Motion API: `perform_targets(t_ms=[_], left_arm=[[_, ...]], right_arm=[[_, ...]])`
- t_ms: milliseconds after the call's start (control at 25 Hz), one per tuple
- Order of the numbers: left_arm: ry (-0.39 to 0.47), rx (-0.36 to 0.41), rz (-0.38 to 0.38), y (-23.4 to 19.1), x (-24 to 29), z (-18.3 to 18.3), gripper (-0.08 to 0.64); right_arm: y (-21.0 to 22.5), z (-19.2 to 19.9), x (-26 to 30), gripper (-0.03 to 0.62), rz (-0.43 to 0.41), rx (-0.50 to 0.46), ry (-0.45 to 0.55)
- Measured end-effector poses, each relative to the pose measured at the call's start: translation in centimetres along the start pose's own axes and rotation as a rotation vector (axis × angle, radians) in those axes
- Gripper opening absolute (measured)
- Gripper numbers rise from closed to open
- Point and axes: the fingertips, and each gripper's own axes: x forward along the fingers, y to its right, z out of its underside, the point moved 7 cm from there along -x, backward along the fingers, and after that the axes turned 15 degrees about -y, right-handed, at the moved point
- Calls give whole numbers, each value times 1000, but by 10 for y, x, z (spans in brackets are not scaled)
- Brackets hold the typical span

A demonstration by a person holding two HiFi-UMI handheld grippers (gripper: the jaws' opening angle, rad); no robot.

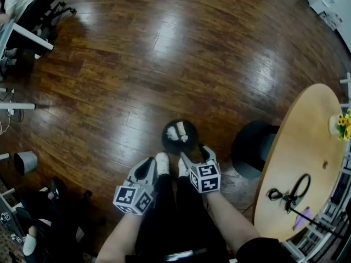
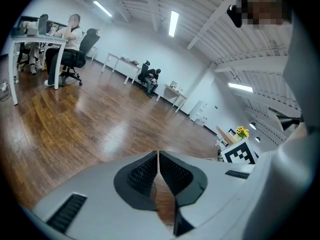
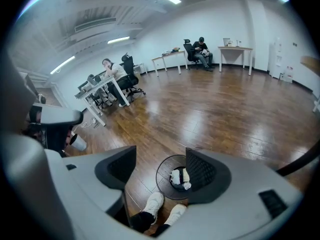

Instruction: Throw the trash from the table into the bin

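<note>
Holding your right gripper wide open above the bin, you see white trash inside; your left gripper is closed and empty.

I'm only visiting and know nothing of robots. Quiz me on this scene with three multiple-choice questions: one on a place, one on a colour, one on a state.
1. Where is the crumpled white paper?
A) held in a gripper
B) in the black bin
C) on the bare floor

2. What colour are the flowers on the wooden table?
A) red
B) yellow
C) blue

3. How do the right gripper's jaws stand?
A) wide apart, empty
B) clamped on paper
C) pressed together

Answers:
1 B, the paper lies inside the bin.
2 B, the petals are yellow.
3 A, the right gripper view shows an open gap between its jaws.
</note>
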Motion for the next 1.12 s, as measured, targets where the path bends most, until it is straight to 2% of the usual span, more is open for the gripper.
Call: perform_targets(t_ms=[80,160,240,360,520,560,680,800,960,1120], left_arm=[[10,11,10,6,-5,-6,7],[25,27,21,13,-13,-14,6],[42,50,33,23,-24,-23,6],[83,102,52,38,-41,-44,6],[164,184,84,57,-64,-82,8],[184,201,90,62,-72,-90,7],[242,240,115,75,-92,-115,7],[309,281,171,90,-91,-146,6],[346,363,290,122,-78,-171,6],[346,400,408,145,-60,-178,7]], right_arm=[[-3,-3,-14,304,-5,3,28],[-7,-8,-35,247,-2,-1,75],[-11,-15,-60,163,5,-11,135],[-14,-30,-99,91,22,-15,245],[-14,-55,-153,41,53,-21,389],[-15,-59,-168,12,59,-25,421],[-19,-67,-209,3,91,-38,503],[-8,-72,-243,3,161,-26,592],[13,-49,-290,3,289,80,702],[24,-8,-326,2,438,207,797]])
